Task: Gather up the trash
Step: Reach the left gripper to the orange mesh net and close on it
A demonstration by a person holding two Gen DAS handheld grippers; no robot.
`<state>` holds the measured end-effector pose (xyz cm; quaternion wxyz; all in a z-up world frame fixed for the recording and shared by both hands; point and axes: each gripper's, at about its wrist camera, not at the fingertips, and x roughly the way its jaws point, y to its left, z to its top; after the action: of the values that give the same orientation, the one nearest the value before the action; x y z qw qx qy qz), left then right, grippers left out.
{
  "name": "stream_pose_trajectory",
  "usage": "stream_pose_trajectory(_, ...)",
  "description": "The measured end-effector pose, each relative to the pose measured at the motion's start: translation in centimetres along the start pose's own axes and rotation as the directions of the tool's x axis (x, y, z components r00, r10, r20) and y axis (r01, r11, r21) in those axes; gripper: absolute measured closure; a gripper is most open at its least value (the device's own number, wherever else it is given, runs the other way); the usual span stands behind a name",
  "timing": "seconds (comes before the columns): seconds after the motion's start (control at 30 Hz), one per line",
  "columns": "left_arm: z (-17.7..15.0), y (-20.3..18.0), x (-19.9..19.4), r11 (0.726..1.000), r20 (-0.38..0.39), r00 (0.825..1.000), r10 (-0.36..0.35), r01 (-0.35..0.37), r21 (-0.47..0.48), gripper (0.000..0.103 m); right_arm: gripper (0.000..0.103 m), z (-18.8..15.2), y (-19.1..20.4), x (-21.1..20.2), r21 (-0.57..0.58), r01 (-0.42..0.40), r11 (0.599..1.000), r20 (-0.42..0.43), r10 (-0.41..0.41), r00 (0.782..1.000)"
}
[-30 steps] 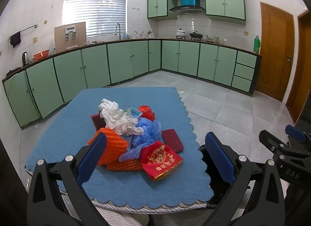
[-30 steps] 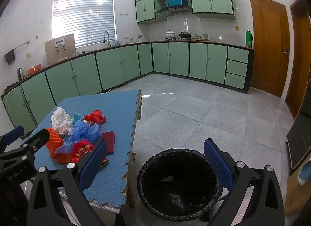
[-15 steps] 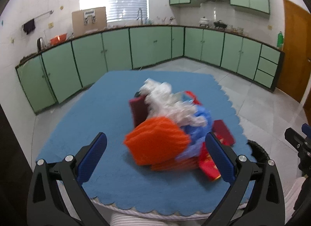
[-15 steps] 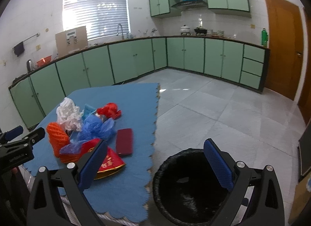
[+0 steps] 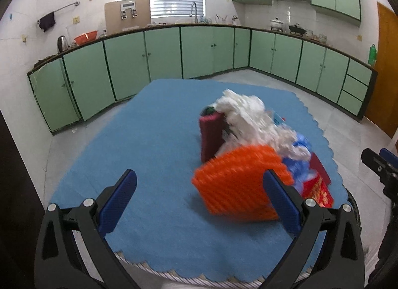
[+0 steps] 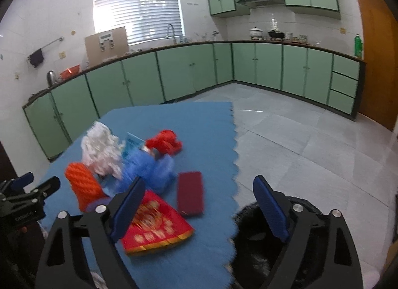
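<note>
Blue-clothed counter (image 6: 199,124) is seen with the whole trash pile (image 6: 129,164) uncollected, bin (image 6: 251,244) on the floor just beside, nothing gripped: left tongs (image 5: 196,202) wide open at the orange net (image 5: 236,184), right tongs (image 6: 196,204) closing on nothing.

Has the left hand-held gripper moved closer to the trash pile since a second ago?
Yes. The left hand-held gripper has closed in: the orange net now sits by its right finger, and the blue cloth fills more of the view.
</note>
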<state>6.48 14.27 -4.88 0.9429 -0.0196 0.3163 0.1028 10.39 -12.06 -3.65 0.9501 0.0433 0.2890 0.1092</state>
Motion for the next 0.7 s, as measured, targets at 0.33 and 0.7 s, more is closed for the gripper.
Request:
stream_pose_trajectory(0.33,2.5,3.7,2.0,0.996,0.019,0.998,0.064,-0.063,-0.055,0.005,0.030,1.9,6.3,3.7,-0.098,-0.125,0.987,-0.024,0.123,0.992)
stream_pose_trajectory(0.7,0.6,4.0,1.9,0.995,-0.031,0.999,-0.039,0.036,-0.091,0.005,0.037,0.4,6.6,3.0,-0.119,-0.073,0.990,-0.049,0.067,0.997)
